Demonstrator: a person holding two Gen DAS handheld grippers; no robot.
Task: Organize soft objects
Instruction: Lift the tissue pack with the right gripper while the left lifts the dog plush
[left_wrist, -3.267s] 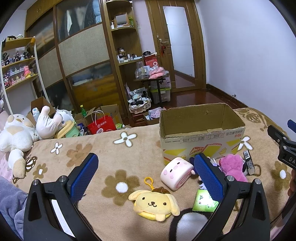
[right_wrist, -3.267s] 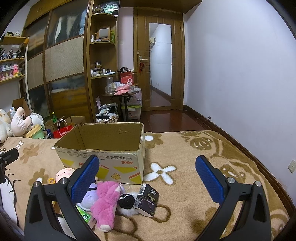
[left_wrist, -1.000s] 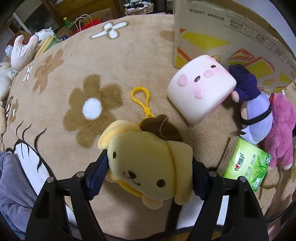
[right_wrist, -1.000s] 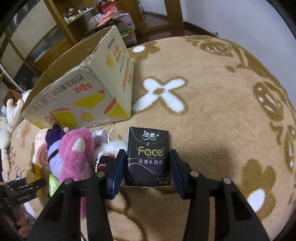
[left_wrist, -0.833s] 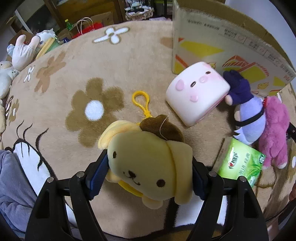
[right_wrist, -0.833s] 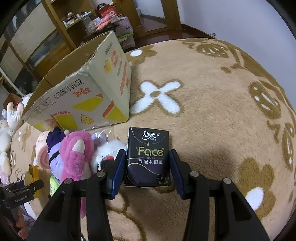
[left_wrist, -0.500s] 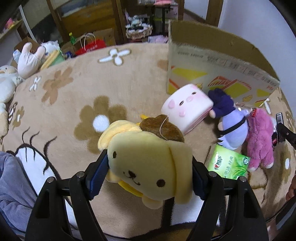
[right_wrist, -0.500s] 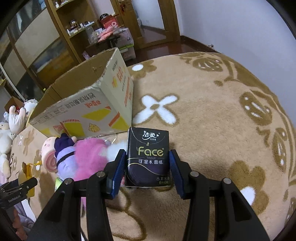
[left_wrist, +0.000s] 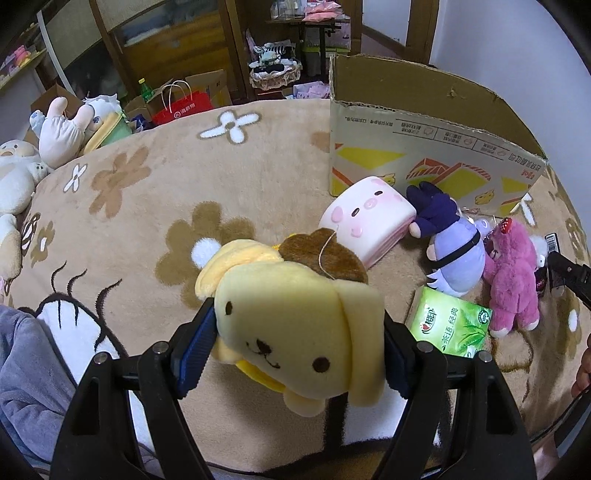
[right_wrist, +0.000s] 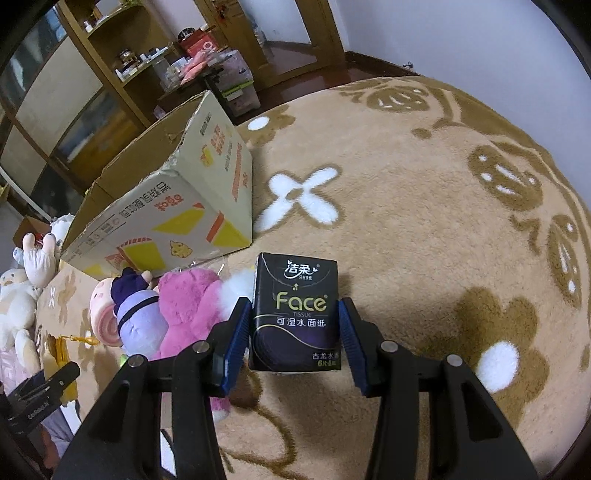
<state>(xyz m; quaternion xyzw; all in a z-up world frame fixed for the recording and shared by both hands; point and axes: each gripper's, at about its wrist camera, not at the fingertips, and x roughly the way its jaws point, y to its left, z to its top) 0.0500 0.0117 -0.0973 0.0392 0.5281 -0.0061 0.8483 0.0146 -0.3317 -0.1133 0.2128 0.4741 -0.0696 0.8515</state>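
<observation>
The black tissue pack (right_wrist: 294, 314) reads "Face TISSUE"; print on the cardboard box (right_wrist: 159, 218) is too small to read.

Wooden cabinets (left_wrist: 173, 55) and door (right_wrist: 280, 33), white wall (right_wrist: 461, 33).

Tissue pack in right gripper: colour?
Black tissue pack with gold lettering; clearest in right wrist view.

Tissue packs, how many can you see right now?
2. A black pack is clamped in the right gripper; a green pack lies on the blanket beside the purple plush. Others may be hidden.
</observation>
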